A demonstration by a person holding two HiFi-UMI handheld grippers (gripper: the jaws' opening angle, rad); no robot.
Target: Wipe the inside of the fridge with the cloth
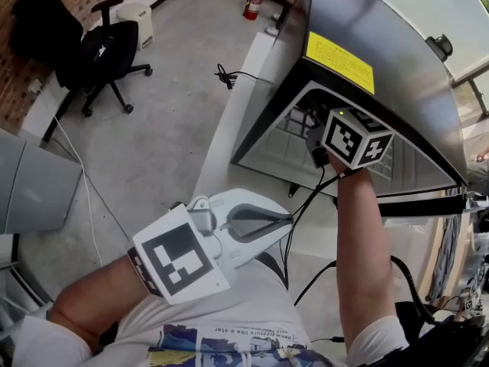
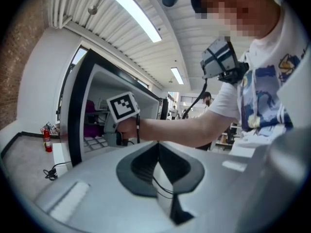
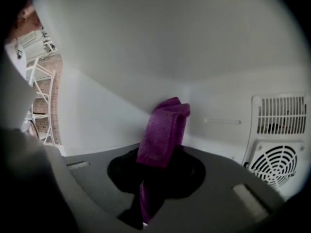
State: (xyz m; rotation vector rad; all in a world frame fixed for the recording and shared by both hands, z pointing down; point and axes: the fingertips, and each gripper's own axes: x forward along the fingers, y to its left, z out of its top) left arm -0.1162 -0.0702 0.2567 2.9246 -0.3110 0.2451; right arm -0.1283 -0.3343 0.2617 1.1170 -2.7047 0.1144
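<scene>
Inside boxy dark metal fridge (image 1: 382, 29), right gripper (image 3: 160, 166) clamps folded purple cloth (image 3: 165, 125) near white rear corner; left gripper (image 2: 157, 152) outside, jaws together, empty.

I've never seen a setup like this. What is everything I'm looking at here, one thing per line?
fridge: one, dark steel outside, white inside, open, in front of the person
label: one, yellow, on the fridge's top
cloth: one, purple, folded, inside the fridge
vents: two, white, one round and one slotted, on the fridge's inner wall
office chair: one, black, on the floor by the brick wall
fire extinguisher: one, red, on the floor past the fridge
cable: one, black, on the floor beside the fridge
right gripper: grey, inside the fridge, jaws shut on the cloth
left gripper: pale grey, jaws together, empty, held near the person's body
</scene>
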